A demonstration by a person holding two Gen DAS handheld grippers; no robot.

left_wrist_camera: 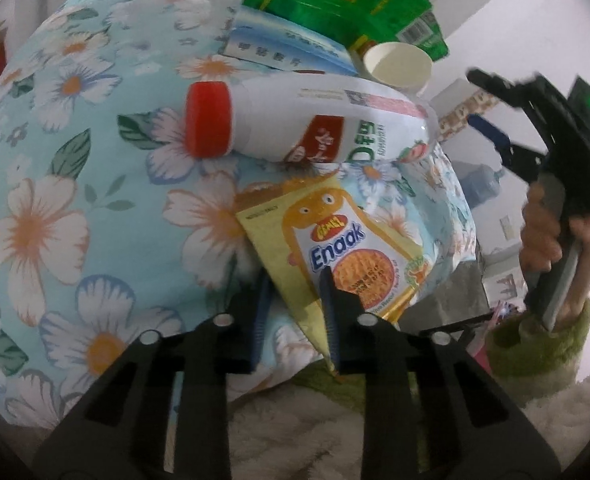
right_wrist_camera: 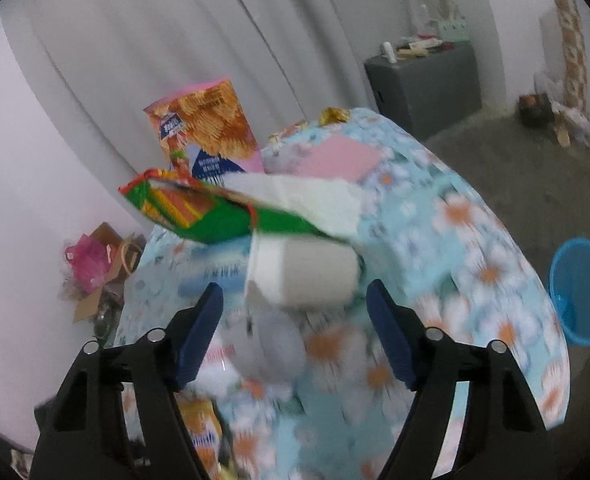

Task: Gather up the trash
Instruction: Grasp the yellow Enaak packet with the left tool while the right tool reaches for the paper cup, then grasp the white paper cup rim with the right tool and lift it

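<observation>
The left gripper (left_wrist_camera: 295, 308) is clamping 1 yellow Enaak snack packet (left_wrist_camera: 347, 248) overhanging the floral tablecloth's edge (left_wrist_camera: 447, 280). The right gripper (right_wrist_camera: 295, 328) is hovering with jaws apart, nothing between them, before 1 white paper cup (right_wrist_camera: 307, 272).

The yellow snack packet (left_wrist_camera: 347, 248) carries the word "Enaak" in blue letters on a white panel, below a small red and yellow oval logo whose lettering is too small to read. The white bottle with the red cap (left_wrist_camera: 315, 124) has a red label with white script and green characters, neither legible. The green wrapper (left_wrist_camera: 351, 0) shows a barcode, its digits unreadable. The print on the chip bag (right_wrist_camera: 203, 128) is blurred.
</observation>
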